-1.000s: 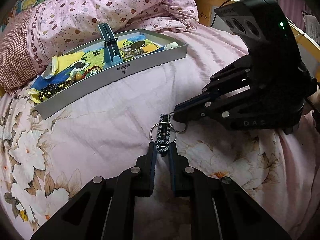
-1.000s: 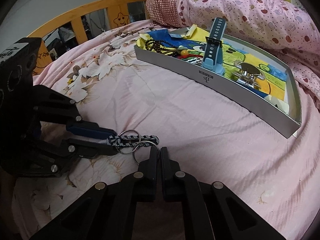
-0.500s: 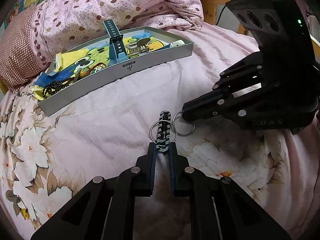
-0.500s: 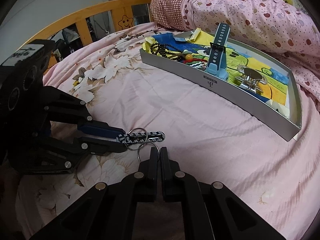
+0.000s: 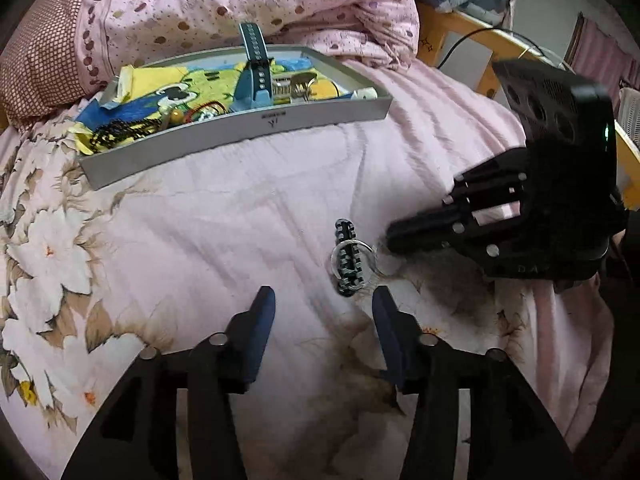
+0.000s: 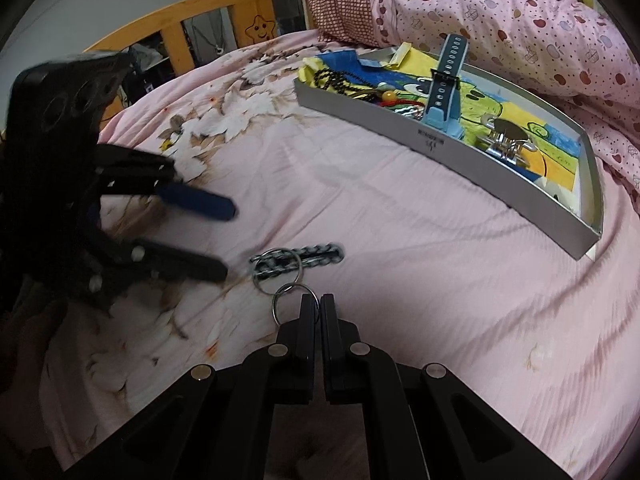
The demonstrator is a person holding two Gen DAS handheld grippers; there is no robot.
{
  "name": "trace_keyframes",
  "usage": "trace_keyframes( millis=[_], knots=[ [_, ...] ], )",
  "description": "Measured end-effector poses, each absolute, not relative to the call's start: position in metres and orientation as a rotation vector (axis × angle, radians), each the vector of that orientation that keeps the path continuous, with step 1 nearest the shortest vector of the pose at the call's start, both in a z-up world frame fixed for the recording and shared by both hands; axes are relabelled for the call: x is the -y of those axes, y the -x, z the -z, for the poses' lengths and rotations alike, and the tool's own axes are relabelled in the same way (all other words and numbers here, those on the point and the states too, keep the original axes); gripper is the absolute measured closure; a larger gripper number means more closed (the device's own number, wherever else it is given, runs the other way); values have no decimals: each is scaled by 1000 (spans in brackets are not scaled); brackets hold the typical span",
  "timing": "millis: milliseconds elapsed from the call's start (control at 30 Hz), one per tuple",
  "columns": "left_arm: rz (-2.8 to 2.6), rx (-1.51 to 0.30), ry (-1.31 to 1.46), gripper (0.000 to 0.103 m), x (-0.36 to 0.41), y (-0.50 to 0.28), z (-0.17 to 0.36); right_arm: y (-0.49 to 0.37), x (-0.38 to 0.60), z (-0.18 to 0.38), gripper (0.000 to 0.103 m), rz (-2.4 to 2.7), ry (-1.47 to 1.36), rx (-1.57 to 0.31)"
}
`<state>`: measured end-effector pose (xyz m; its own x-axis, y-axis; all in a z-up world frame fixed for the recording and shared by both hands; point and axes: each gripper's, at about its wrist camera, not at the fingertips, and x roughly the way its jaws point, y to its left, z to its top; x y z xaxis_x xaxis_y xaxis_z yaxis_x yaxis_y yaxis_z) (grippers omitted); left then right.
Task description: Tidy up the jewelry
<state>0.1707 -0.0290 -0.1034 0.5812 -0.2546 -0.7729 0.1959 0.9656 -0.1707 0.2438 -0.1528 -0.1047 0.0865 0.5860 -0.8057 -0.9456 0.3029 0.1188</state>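
Observation:
A braided black-and-white keychain (image 5: 347, 255) with metal rings lies on the pink bedsheet; it also shows in the right wrist view (image 6: 298, 258). My left gripper (image 5: 323, 304) is open and empty, just behind the keychain. My right gripper (image 6: 317, 304) is shut on one of the keychain's rings (image 6: 289, 300); in the left wrist view its tips (image 5: 390, 238) sit at the ring. A grey tray (image 5: 240, 130) at the back holds a blue watch strap (image 5: 254, 76), black beads (image 5: 116, 130) and a metal clip (image 5: 296, 84).
A pink dotted quilt (image 5: 240, 4) and a checked pillow (image 5: 44, 52) lie behind the tray. A wooden bed rail (image 6: 192, 20) runs along the far edge. The tray (image 6: 460, 152) stands to the right in the right wrist view.
My left gripper has opened, let go of the keychain and pulled back a little. The right gripper stays shut on the ring.

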Motion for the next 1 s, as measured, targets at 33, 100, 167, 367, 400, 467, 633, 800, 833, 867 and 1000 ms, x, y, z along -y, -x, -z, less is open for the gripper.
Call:
trace_keyframes(
  millis=[33,100,167,367,400,467,633,800,833,867,1000],
  knots=[
    [268,-915,79,58,27,-170,102,-241,154,104,100,-1216,506,-891],
    [276,-917,118,58,22,-170,99,-235,156,104,100,-1215,517,-898],
    [281,-916,161,58,19,-174,97,-229,158,104,100,-1208,533,-910],
    [341,-912,208,59,21,-194,91,-222,164,106,100,-1165,563,-939],
    [352,-917,206,59,23,-197,91,-222,165,106,100,-1157,564,-942],
    [365,-934,184,59,29,-204,94,-223,167,106,100,-1140,568,-949],
    [358,-992,132,77,35,-217,108,-226,171,107,100,-1096,575,-952],
    [337,-1000,81,84,38,-219,112,-237,177,106,100,-1013,557,-942],
    [333,-1001,63,86,40,-219,112,-242,179,105,100,-988,545,-939],
    [327,-1001,31,86,43,-218,113,-246,181,105,100,-970,531,-934],
    [308,-1012,-28,91,47,-214,115,-258,185,99,100,-927,479,-903]
  ],
)
